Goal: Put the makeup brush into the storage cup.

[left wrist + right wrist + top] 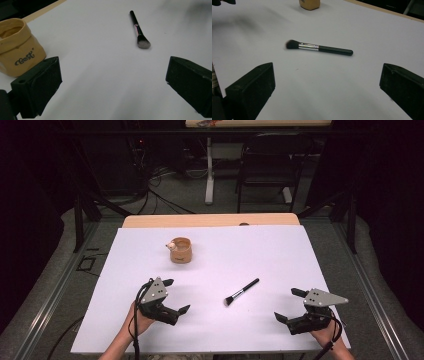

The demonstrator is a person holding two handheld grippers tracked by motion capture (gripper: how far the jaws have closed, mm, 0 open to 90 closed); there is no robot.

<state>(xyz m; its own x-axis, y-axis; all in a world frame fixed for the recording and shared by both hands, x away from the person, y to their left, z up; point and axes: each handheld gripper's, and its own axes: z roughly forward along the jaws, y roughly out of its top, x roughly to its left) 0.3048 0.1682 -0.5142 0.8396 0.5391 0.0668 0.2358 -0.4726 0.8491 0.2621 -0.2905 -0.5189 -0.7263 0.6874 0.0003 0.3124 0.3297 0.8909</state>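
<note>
The brush [242, 291] is lying flat on the white sheet [280, 255], between the two grippers and apart from both, its bristles pointing toward the near left. The left gripper [176, 296] is resting at the near left with its jaws spread wide, gripping nothing. The right gripper [290, 304] is sitting at the near right, jaws likewise apart and empty. Farther back, left of centre, a tan cup [180, 250] is standing upright.

A white sheet [280, 255] covers the light wooden tabletop [210, 220]. On it lie a black-handled makeup brush with dark bristles [242, 291] and, well apart, an upright tan pouch-shaped cup [180, 250].
</note>
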